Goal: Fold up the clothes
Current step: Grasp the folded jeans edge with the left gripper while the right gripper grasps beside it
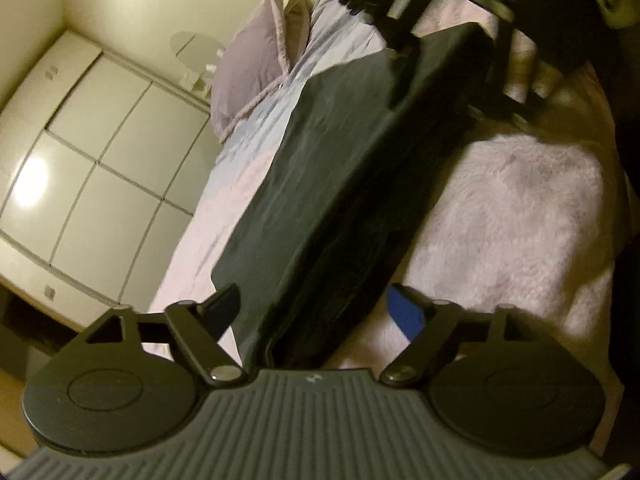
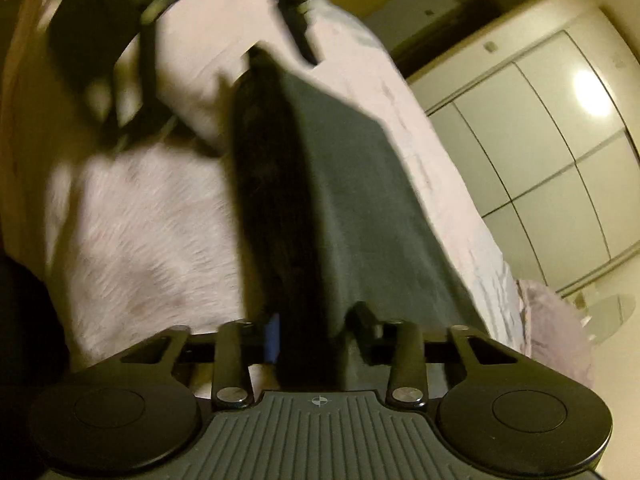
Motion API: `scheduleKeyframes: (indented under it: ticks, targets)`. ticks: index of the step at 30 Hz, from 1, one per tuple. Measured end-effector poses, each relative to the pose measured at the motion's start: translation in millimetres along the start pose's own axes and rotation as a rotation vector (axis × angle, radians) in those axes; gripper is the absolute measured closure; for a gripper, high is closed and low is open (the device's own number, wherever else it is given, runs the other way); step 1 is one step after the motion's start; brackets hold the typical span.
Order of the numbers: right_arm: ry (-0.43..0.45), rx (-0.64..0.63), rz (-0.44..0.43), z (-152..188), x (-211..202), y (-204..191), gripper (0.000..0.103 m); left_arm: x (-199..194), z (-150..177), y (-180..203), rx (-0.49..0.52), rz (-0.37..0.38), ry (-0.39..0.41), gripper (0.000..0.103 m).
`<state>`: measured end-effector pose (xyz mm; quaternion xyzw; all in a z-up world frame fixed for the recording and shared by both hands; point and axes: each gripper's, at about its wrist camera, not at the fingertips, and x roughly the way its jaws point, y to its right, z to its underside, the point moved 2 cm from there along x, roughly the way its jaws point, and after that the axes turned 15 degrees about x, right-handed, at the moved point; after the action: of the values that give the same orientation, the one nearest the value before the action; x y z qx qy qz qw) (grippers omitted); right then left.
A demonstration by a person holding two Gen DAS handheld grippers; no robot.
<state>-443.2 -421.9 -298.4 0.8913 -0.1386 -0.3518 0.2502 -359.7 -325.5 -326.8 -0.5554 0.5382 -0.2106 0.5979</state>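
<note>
A dark, folded garment (image 1: 340, 160) lies as a long strip on the bed, running from one gripper to the other. My left gripper (image 1: 314, 308) is open wide, with the strip's near end lying between its fingers and neither pad pressing it. In the right wrist view the same garment (image 2: 340, 180) runs up the picture. My right gripper (image 2: 318, 326) has its jaws closed in on the thick folded end, which fills the gap between the blue pad and the other finger. Each gripper also shows, blurred, at the far end of the strip in the other's view.
The bed has a pale pink sheet (image 1: 208, 216), a fluffy pink blanket (image 1: 512, 208) beside the garment and a lilac pillow (image 1: 248, 76) at its head. A white wardrobe (image 1: 100, 152) with panelled doors stands along the bed's far side.
</note>
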Motion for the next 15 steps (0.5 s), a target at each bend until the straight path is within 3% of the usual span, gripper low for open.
scheduleKeyframes:
  ticks: [2,8,9,10,13,15]
  targets:
    - [0.015,0.037,-0.014,-7,-8,13,0.076,6,-6,1,0.028,-0.016,0.001,0.013]
    - [0.036,0.071,-0.036,-23,-20,33,0.076,38,-16,-2,0.094,-0.067,-0.037,0.015]
    - [0.036,0.071,-0.039,-23,-21,32,0.076,42,-17,-2,0.098,-0.071,-0.04,0.019]
    - [0.034,0.08,-0.045,-23,-22,31,0.076,45,-17,-4,0.101,-0.074,-0.047,0.031]
    - [0.036,0.091,-0.047,-14,-25,26,0.075,50,-16,-7,0.078,-0.02,-0.04,0.048]
    - [0.041,0.082,-0.035,-2,-30,17,0.071,49,-15,-8,0.059,0.009,-0.027,0.055]
